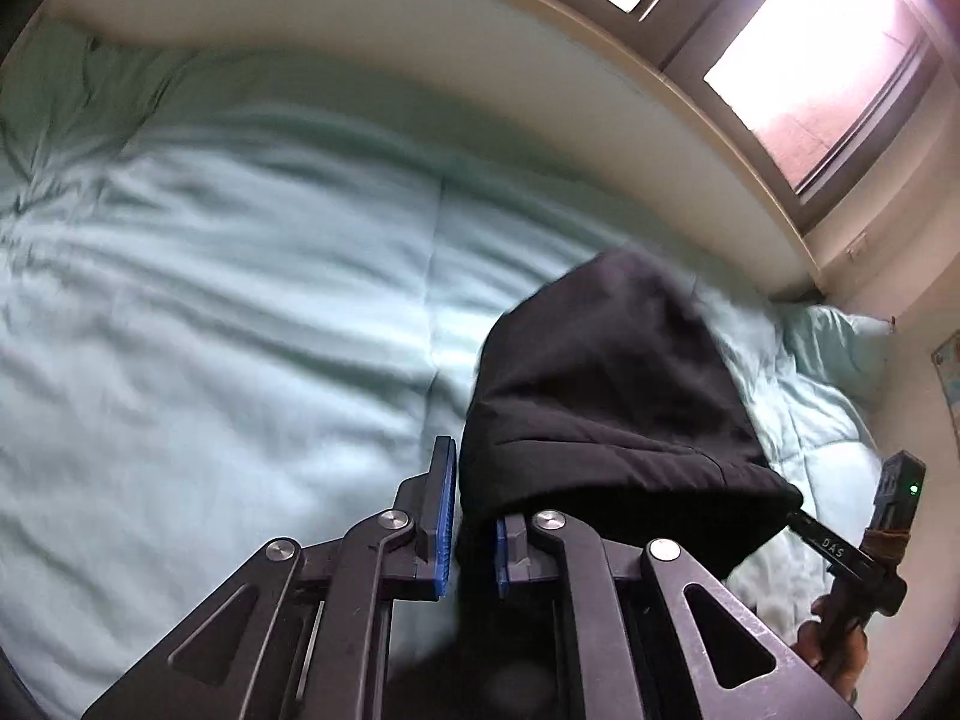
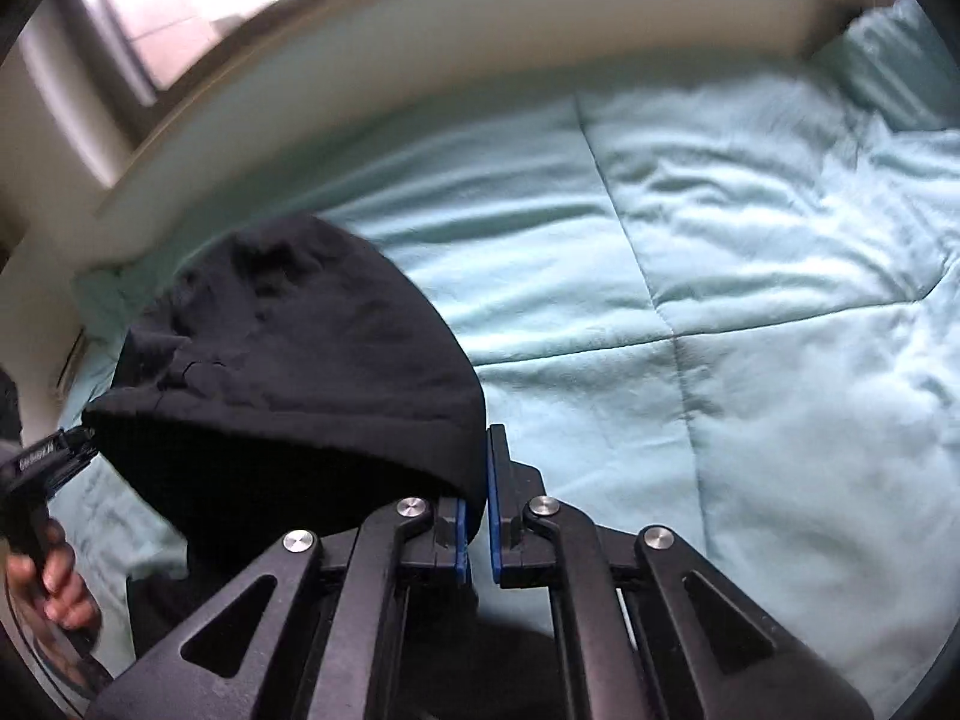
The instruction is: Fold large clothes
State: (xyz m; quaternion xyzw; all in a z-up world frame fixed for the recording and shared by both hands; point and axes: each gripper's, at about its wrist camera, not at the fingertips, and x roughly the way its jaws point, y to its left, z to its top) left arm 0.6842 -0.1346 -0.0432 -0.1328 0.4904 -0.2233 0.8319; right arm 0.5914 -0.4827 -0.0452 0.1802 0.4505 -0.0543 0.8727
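Observation:
A black garment (image 1: 606,396) hangs stretched between my two grippers above the bed. My left gripper (image 1: 471,516) is shut on one end of its edge, the cloth pinched between the blue pads. My right gripper (image 2: 477,516) is shut on the other end of the same edge; the garment (image 2: 288,360) drapes over its left finger. The right gripper shows at the lower right of the left wrist view (image 1: 852,552), and the left gripper at the left edge of the right wrist view (image 2: 48,456). The garment's lower part hangs out of sight below the fingers.
A pale green quilted bedspread (image 1: 240,300) covers the bed below, also seen in the right wrist view (image 2: 720,300). A cream headboard or wall panel (image 1: 420,42) runs along the far side. A bright window (image 1: 810,60) lies beyond it. A pillow (image 1: 840,336) lies by the corner.

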